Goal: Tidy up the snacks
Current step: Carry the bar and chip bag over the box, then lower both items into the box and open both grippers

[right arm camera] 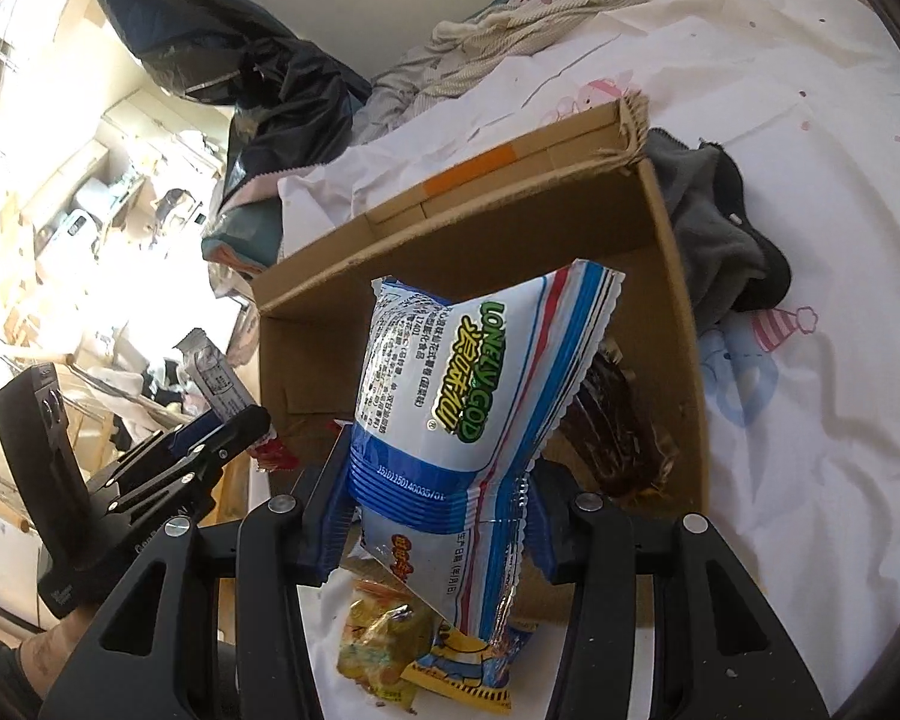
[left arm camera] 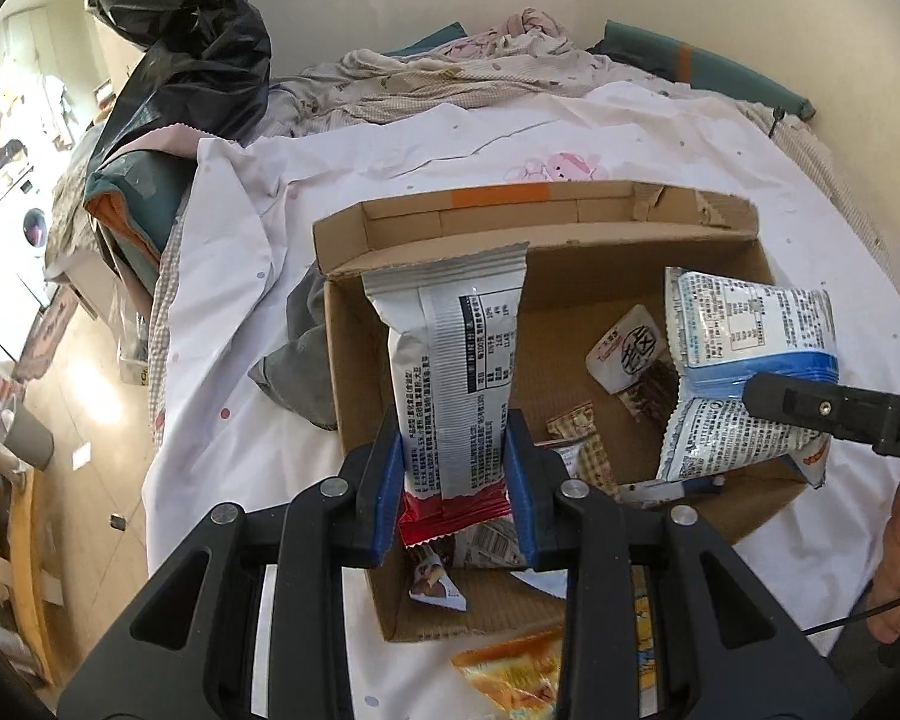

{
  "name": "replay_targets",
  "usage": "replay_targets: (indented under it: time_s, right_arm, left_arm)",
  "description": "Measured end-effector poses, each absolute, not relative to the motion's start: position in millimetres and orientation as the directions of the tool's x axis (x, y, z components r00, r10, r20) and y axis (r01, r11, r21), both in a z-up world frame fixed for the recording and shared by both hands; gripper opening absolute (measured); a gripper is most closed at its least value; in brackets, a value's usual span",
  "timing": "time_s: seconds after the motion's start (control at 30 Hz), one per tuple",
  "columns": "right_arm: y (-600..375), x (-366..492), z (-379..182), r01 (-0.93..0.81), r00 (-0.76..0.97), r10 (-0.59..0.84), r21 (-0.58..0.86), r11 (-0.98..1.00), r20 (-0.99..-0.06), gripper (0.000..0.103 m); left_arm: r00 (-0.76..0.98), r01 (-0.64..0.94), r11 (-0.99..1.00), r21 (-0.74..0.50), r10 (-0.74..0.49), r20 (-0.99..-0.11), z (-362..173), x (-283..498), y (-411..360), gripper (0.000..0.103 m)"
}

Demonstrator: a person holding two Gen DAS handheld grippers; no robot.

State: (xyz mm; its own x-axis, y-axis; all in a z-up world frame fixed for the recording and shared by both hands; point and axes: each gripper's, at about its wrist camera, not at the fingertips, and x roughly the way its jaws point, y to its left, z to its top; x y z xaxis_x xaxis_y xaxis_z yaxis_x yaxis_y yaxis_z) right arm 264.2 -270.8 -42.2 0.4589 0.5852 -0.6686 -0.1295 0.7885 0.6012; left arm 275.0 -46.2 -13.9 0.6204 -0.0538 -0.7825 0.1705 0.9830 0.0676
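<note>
My left gripper [left arm camera: 453, 468] is shut on a grey-and-red snack packet [left arm camera: 450, 360], held upright over the near left part of an open cardboard box [left arm camera: 354, 360] on the bed. My right gripper [right arm camera: 438, 516] is shut on a blue-and-white Lonely God snack bag [right arm camera: 474, 396], held above the box's near edge [right arm camera: 306, 300]; the bag also shows in the left wrist view [left arm camera: 750, 354], with the right gripper [left arm camera: 768, 399] clamped across it. Several small snack packets [left arm camera: 630, 360] lie inside the box. The left gripper [right arm camera: 240, 420] shows at the left of the right wrist view.
Yellow and orange snack packets [right arm camera: 390, 648] lie on the white sheet in front of the box. A grey cloth [right arm camera: 726, 252] lies beside the box. Crumpled bedding [left arm camera: 450, 78] and a black plastic bag [left arm camera: 198, 60] sit behind it. The bed edge and floor [left arm camera: 90, 420] are to the left.
</note>
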Motion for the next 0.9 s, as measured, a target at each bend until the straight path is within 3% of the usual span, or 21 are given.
replay_targets:
  time_s: [0.63, 0.7, 0.87, 0.9]
  right_arm:
    - [-248, 278, -61, -0.135, 0.403, 0.573, 0.573, 0.808, -0.713, 0.053]
    - [-247, 279, -60, -0.136, 0.402, 0.571, 0.571, 0.81, -0.715, 0.053]
    - [-244, 278, -60, -0.14, 0.409, 0.56, 0.557, 0.819, -0.72, 0.059]
    - [-243, 278, -59, -0.141, 0.414, 0.556, 0.552, 0.822, -0.721, 0.061]
  left_arm:
    - [0.594, 0.146, 0.989, 0.001, -0.087, -0.8, -20, 282, -40, 0.028]
    - [0.59, 0.153, 0.988, -0.001, -0.092, -0.802, -21, 280, -40, 0.033]
    - [0.613, 0.134, 0.991, 0.011, -0.074, -0.787, -17, 276, -39, 0.073]
    - [0.62, 0.133, 0.991, 0.009, -0.076, -0.781, -15, 275, -39, 0.076]
